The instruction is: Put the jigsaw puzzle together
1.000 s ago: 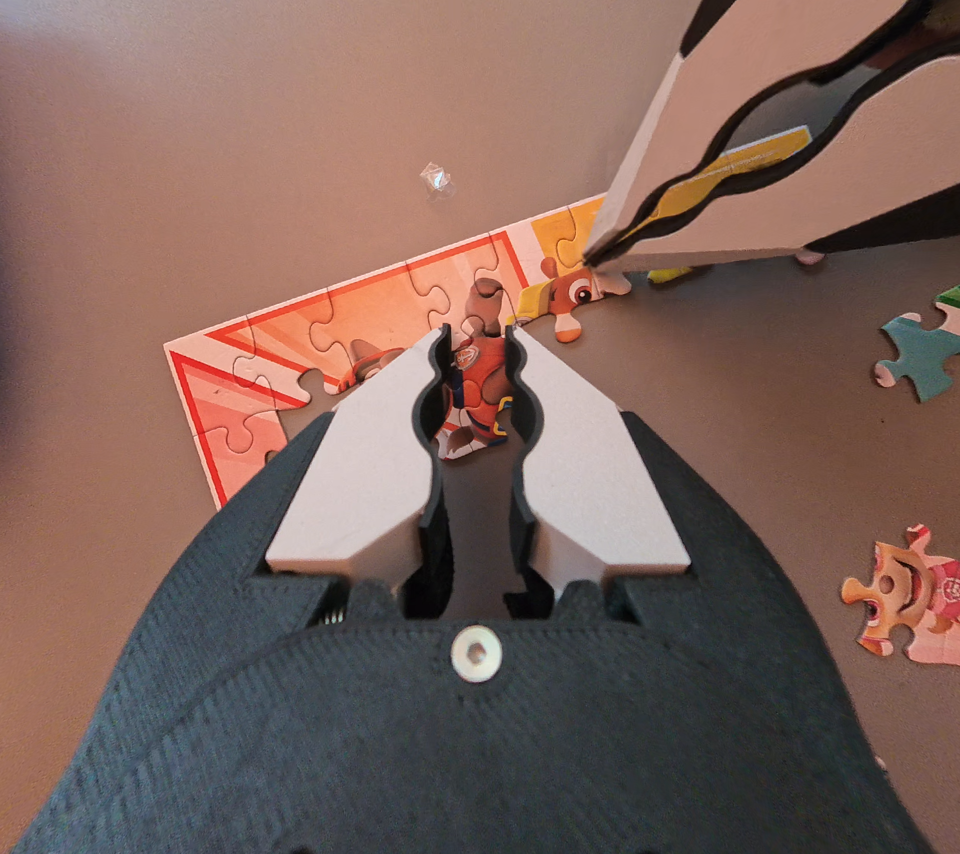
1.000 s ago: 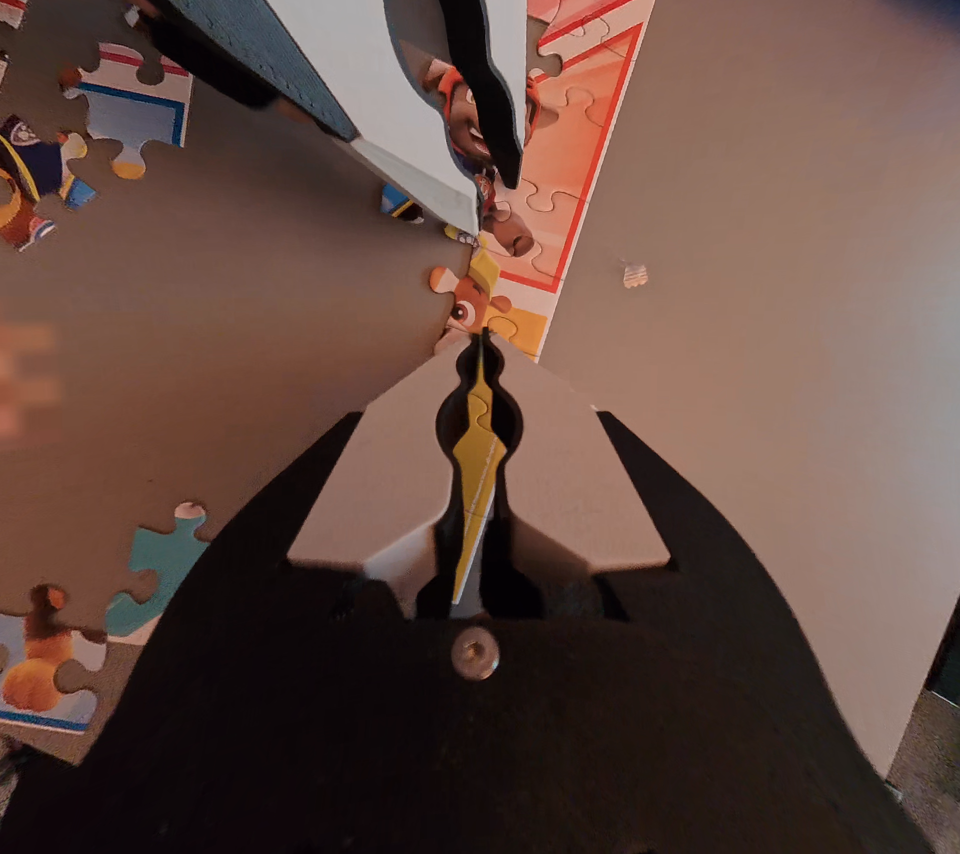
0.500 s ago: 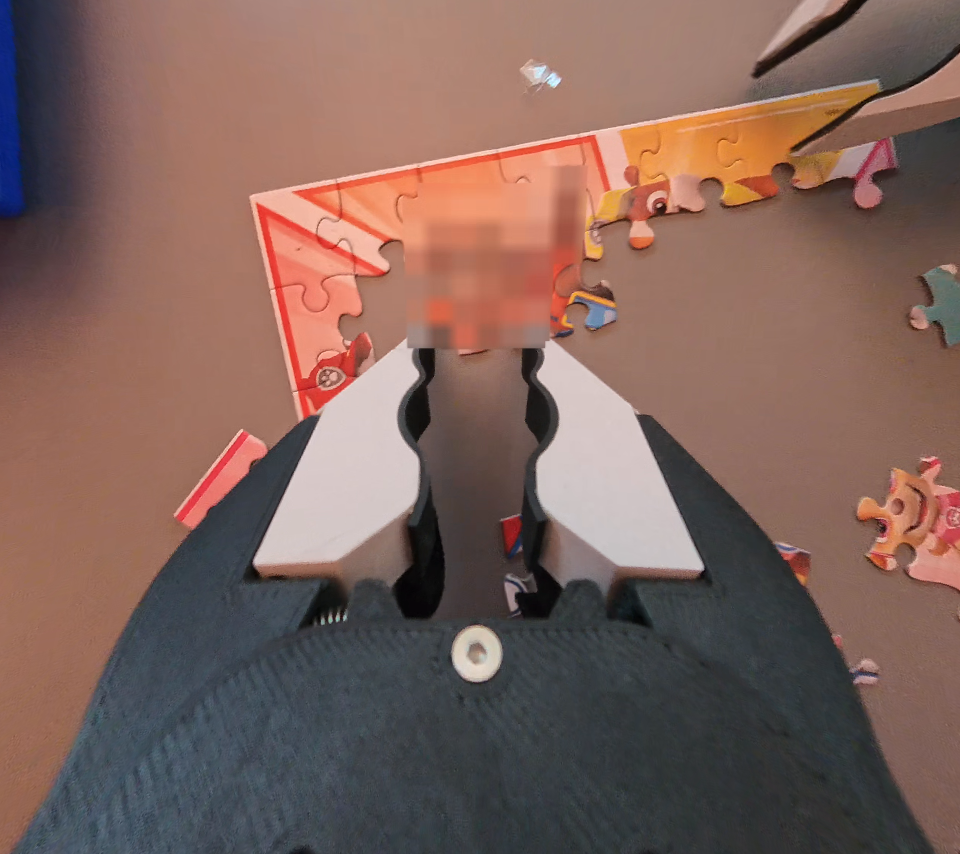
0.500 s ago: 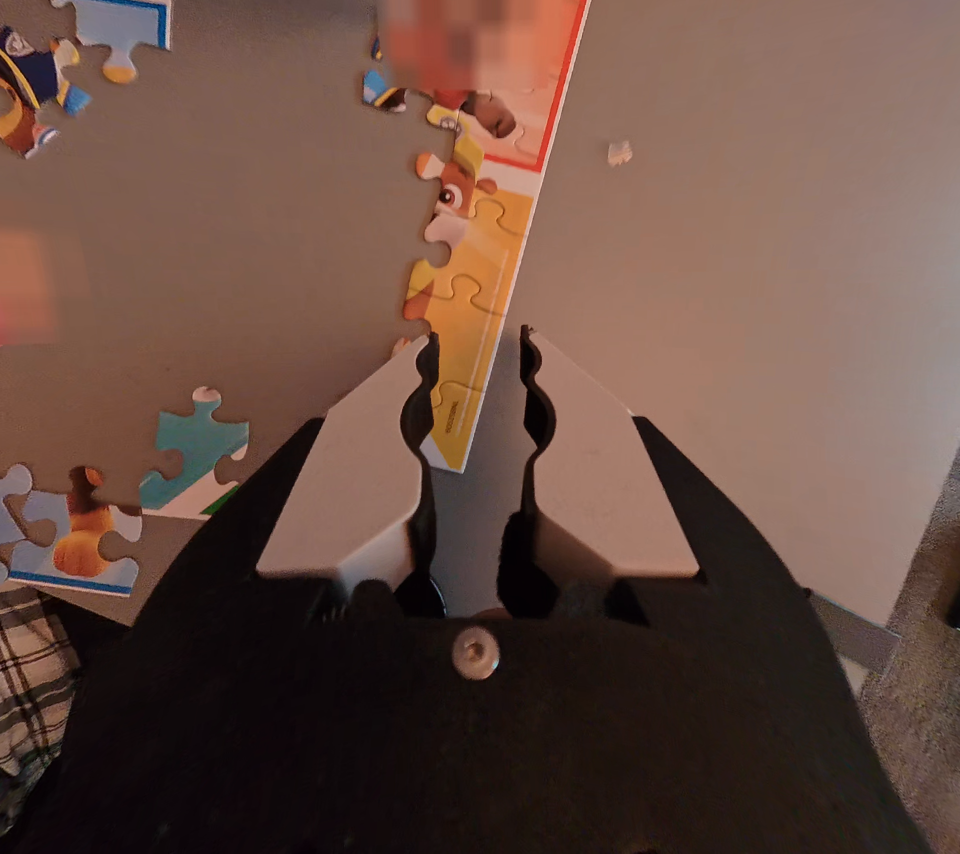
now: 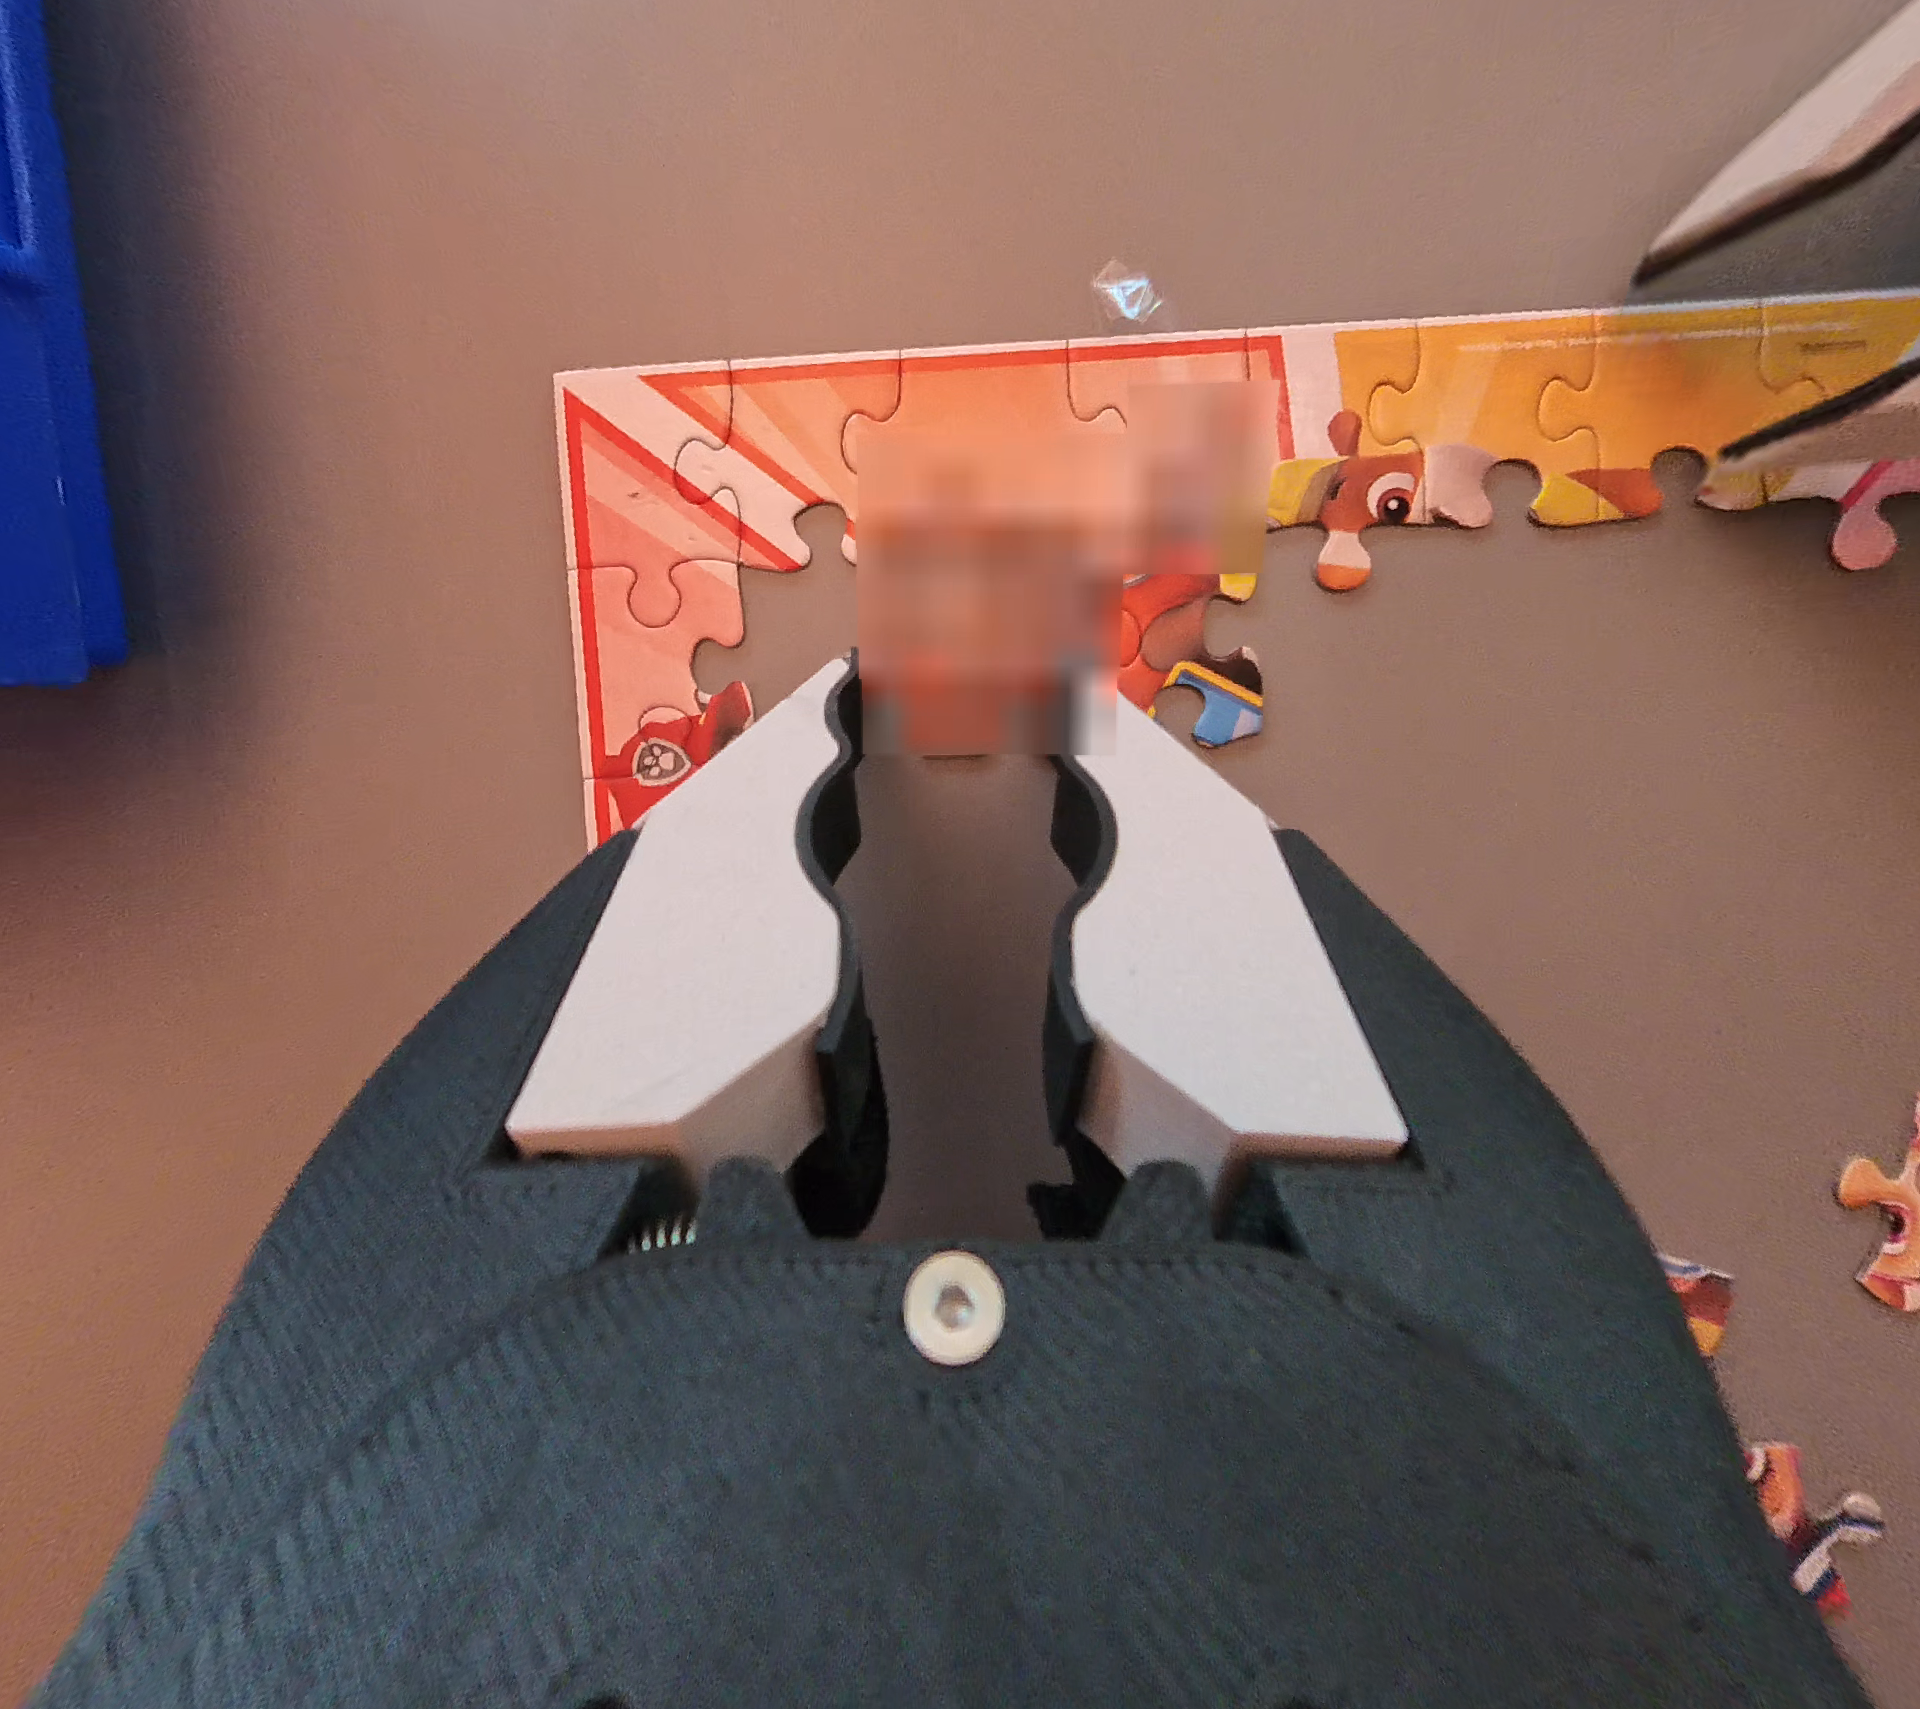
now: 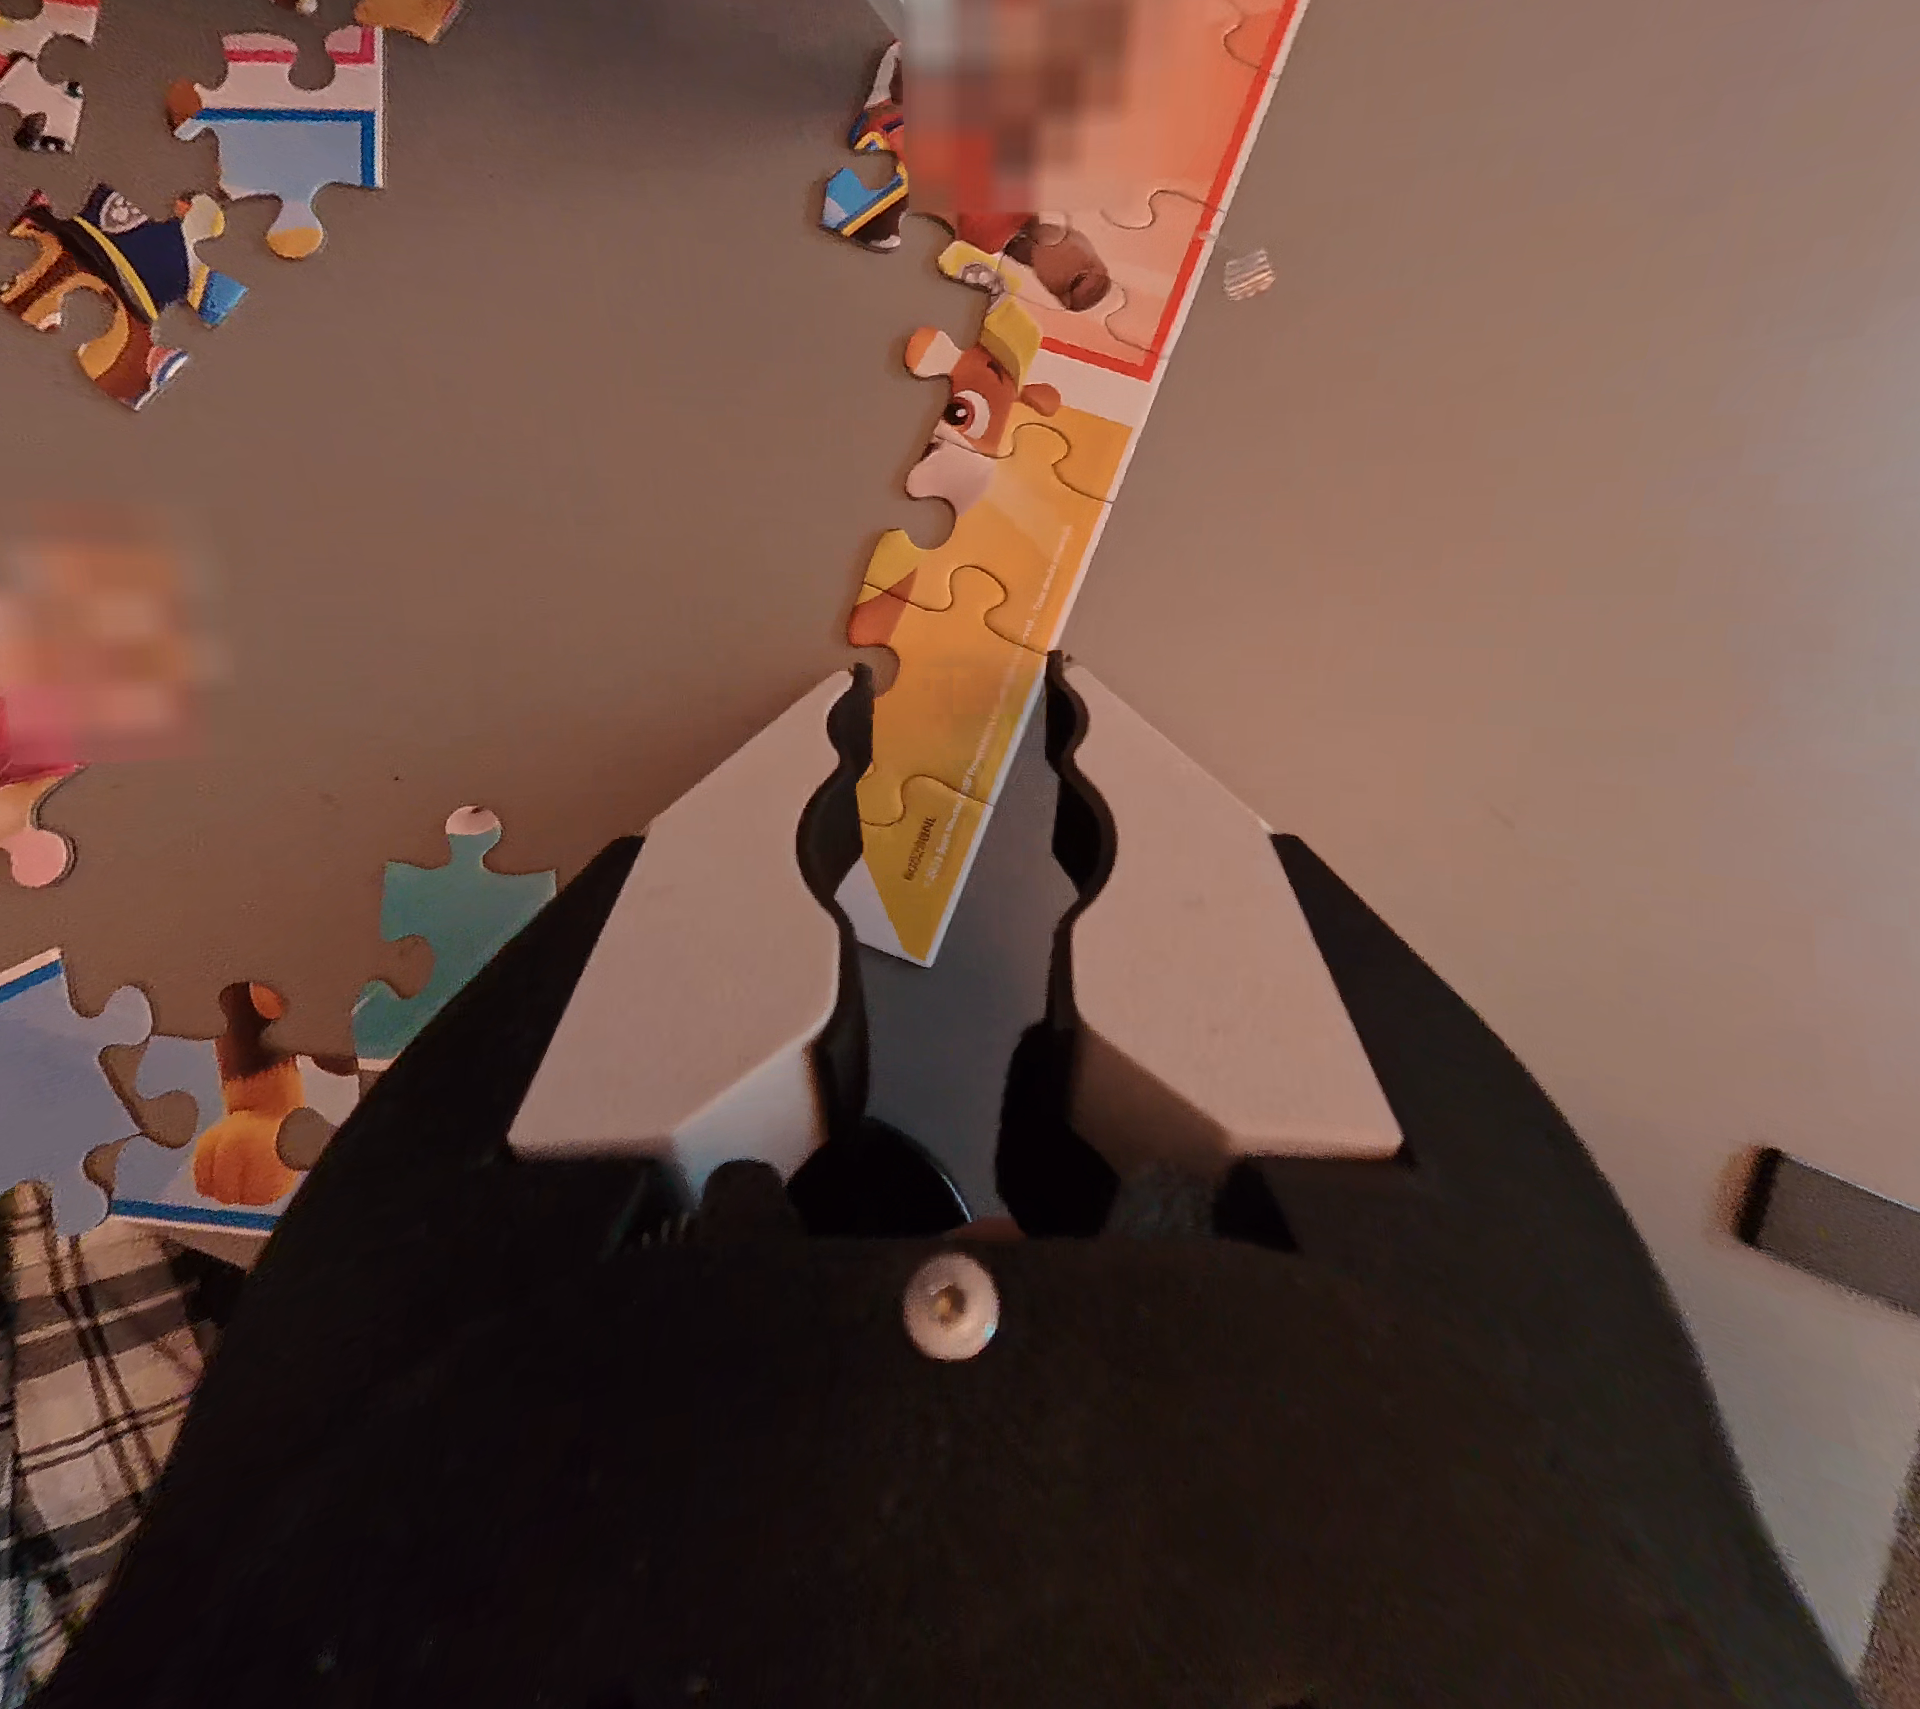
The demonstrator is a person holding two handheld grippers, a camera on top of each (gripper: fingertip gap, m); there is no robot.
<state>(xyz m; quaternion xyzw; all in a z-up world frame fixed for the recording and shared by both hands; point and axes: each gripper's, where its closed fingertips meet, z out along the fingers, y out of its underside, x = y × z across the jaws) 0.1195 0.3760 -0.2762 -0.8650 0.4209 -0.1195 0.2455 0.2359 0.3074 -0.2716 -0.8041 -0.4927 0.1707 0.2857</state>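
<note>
I saw small print along the yellow border of the assembled puzzle strip (image 6: 1023, 579), which lay flat on the brown table (image 6: 1558, 412); my right gripper (image 6: 951, 672) stood spread and empty over its yellow end; my left gripper (image 5: 956, 703) hovered spread, empty, near the orange corner (image 5: 665, 475); I counted about eight loose pieces (image 6: 296, 121) scattered left of the strip.

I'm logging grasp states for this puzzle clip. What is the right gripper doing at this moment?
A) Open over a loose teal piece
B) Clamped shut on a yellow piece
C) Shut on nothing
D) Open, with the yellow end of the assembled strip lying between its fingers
D: in the right wrist view the right gripper is open, and the yellow end of the assembled strip lies flat on the table between its fingers.
</note>
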